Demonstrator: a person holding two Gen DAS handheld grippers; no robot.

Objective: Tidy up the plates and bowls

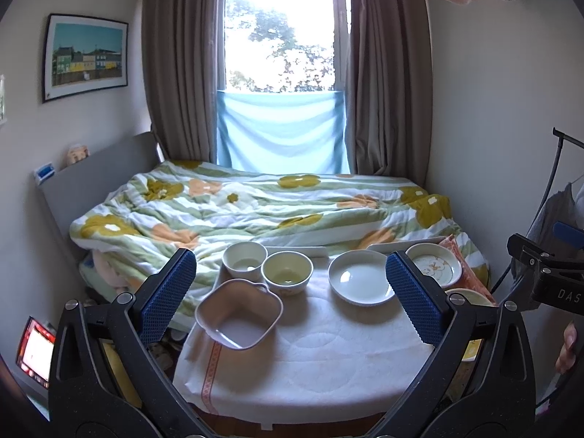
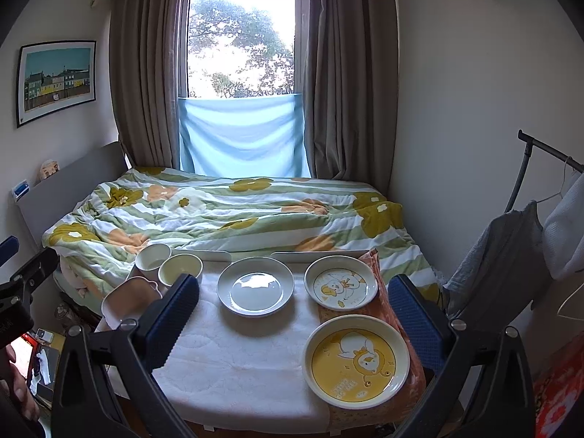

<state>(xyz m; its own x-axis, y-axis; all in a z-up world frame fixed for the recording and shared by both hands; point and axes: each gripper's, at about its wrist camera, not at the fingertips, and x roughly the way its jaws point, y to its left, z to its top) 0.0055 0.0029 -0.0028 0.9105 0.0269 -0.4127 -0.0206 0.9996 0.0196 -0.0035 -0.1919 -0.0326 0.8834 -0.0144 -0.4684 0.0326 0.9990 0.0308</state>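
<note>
Both tools, left (image 1: 290, 292) and right (image 2: 292, 323), spread wide, empty, above cloth-covered worktop (image 2: 233, 361). Far left: three bowls, pink squarish ceramic bowl (image 1: 239, 314) nearest. Right: plain white plate (image 2: 255, 286), yellow cartoon plate (image 2: 359, 361). Probably rigid, glazed, slippery, breakable; best pinched at rim.

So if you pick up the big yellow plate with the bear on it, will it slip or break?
The yellow plate looks glazed and shiny, so it could slip in the jaws. It seems like ceramic, probably stiff and breakable if dropped. Flat and wide, it likely won't roll.
</note>
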